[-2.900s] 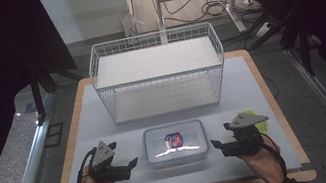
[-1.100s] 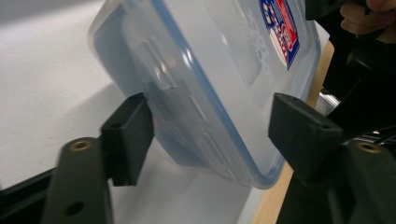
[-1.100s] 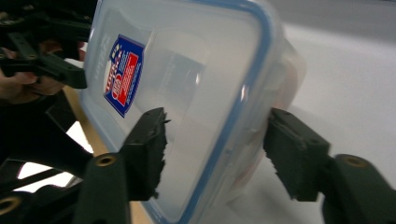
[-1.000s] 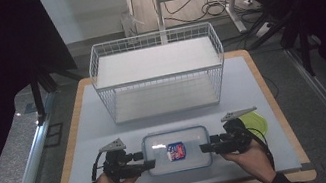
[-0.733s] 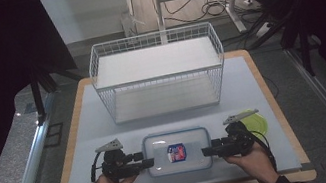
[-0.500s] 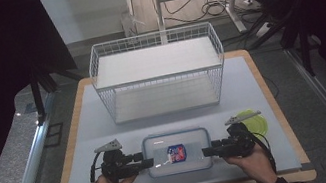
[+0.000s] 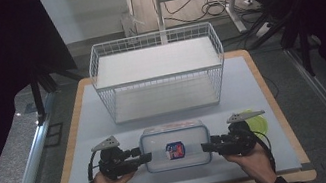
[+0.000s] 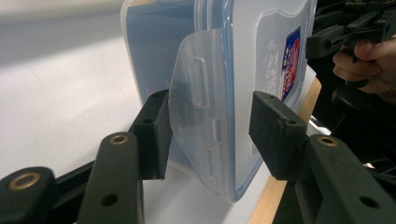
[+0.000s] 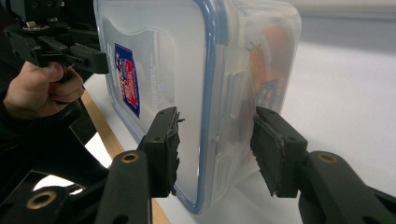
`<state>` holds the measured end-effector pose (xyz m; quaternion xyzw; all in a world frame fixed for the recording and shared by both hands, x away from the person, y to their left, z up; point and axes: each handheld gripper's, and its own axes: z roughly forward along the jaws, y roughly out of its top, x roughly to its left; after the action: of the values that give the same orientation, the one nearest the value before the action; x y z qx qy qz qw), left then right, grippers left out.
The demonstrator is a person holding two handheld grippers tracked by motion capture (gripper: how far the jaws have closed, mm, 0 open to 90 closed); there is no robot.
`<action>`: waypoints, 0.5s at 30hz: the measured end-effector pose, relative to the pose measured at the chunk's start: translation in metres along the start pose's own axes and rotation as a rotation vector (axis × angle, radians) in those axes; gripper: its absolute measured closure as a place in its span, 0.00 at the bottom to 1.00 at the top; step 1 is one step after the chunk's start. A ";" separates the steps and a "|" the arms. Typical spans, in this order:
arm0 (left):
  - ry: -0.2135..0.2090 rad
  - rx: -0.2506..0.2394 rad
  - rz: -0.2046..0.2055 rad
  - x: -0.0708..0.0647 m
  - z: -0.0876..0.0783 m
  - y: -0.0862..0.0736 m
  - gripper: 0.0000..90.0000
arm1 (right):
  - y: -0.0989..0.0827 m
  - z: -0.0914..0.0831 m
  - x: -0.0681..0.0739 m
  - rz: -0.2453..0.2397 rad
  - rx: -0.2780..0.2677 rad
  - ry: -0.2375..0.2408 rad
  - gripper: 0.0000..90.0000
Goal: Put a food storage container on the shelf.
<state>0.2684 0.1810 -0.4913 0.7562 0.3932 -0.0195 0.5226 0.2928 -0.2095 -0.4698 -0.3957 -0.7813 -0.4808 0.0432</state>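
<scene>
The left gripper [image 7: 144,157] and the right gripper [image 7: 207,145] lay level at the near edge of the table [image 7: 271,82], each in one of the person's hands, pointing inward at the two short ends of a clear plastic container [image 7: 175,145]. The container sat flat on the pale mat between them, just in front of the person.

In the left gripper view the jaws had just been closing, and the container's end latch flap [image 8: 198,116] stood between them. One pad [image 8: 156,135] lay against the flap's edge or just beside it, while a gap showed before the other pad [image 8: 271,133], so the grip was half-wide and not yet pressing. In the right gripper view the jaws had likewise been closing around the opposite end. Both pads [image 9: 166,149] sat just off the lid rim and wall with slivers of space on either side; they did not clamp.

The container was a rectangular box with rounded corners, translucent walls and a clear lid edged by a blue seal. A red-and-blue label [image 7: 175,150] sat on the middle of the lid. Something orange [image 9: 275,46] showed blurred through the wall.

Beside the right gripper lay a yellow-green round thing [image 7: 258,123]. Farther off stood a white wire basket [image 7: 157,72].
</scene>
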 end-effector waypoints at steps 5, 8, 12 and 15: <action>0.015 -0.017 0.026 -0.005 -0.007 0.010 0.55 | 0.008 -0.004 0.004 -0.020 -0.021 0.002 0.59; 0.020 -0.025 0.037 -0.007 -0.010 0.016 0.55 | 0.014 -0.006 0.006 -0.031 -0.033 0.004 0.59; 0.029 -0.040 0.053 -0.009 -0.016 0.025 0.55 | 0.024 -0.009 0.010 -0.050 -0.051 0.003 0.59; 0.031 -0.053 0.063 -0.010 -0.021 0.035 0.55 | 0.034 -0.012 0.013 -0.070 -0.064 -0.001 0.59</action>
<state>0.2747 0.1869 -0.4501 0.7542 0.3778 0.0192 0.5367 0.3021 -0.2038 -0.4328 -0.3696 -0.7790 -0.5064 0.0134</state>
